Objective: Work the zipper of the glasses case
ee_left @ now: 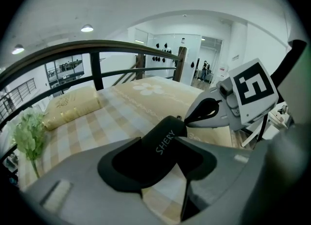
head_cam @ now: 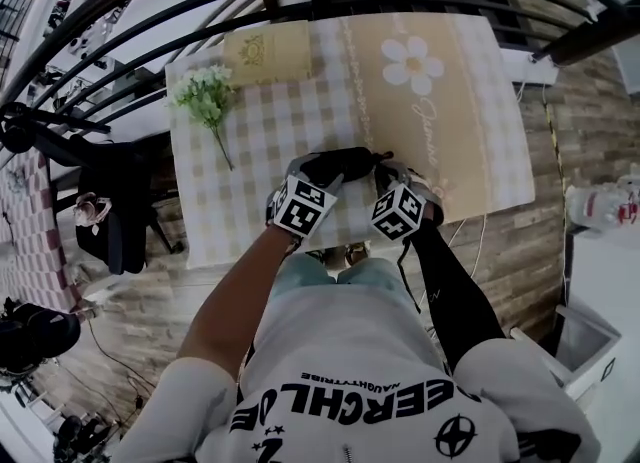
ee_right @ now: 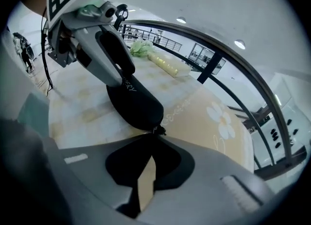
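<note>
Left gripper (ee_left: 163,165): we see jaws clamped around the black glasses case (ee_left: 165,139).
Right gripper (ee_right: 151,163): jaws pinched together on its zipper pull (ee_right: 158,130).
Support: checked tablecloth (head_cam: 260,141).

The head view looks steeply down at the table (head_cam: 250,141). The 2 gripper views sit low and close, facing each other. All 3 share the case (head_cam: 340,163), toward 12 o'clock from the head view's centre.

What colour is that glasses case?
The glasses case is black with pale lettering; the left gripper view shows it best.
</note>
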`<state>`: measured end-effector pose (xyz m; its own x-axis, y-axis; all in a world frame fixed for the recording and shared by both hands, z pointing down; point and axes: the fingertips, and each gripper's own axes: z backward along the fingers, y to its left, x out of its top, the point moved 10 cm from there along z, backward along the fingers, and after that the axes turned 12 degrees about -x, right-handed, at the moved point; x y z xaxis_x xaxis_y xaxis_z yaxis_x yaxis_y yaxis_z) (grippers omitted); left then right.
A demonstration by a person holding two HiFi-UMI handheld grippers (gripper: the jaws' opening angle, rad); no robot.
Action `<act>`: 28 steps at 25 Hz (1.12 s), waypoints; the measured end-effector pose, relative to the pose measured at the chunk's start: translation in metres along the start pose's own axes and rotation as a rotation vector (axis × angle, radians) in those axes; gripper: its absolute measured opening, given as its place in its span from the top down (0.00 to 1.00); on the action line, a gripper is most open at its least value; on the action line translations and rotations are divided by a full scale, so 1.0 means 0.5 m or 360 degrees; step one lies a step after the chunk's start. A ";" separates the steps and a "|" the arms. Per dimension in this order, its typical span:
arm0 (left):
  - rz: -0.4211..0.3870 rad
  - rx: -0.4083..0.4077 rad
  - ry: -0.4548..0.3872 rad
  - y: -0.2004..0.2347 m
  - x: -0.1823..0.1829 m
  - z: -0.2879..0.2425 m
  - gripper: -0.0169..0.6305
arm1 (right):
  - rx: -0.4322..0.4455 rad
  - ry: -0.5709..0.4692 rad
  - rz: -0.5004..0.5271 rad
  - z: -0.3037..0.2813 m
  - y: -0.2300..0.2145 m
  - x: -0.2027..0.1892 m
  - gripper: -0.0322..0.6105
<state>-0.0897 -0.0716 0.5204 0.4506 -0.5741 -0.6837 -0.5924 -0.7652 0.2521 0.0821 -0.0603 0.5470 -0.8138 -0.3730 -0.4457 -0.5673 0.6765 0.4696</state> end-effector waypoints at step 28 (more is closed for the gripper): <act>-0.0029 -0.0273 0.0124 -0.026 0.045 -0.036 0.51 | -0.0090 -0.0037 -0.0295 -0.032 -0.108 0.043 0.90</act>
<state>-0.0597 -0.0798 0.5137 0.5146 -0.5753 -0.6357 -0.4639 -0.8104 0.3578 0.0932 -0.1149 0.5246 -0.6922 -0.4725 -0.5455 -0.7137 0.5608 0.4198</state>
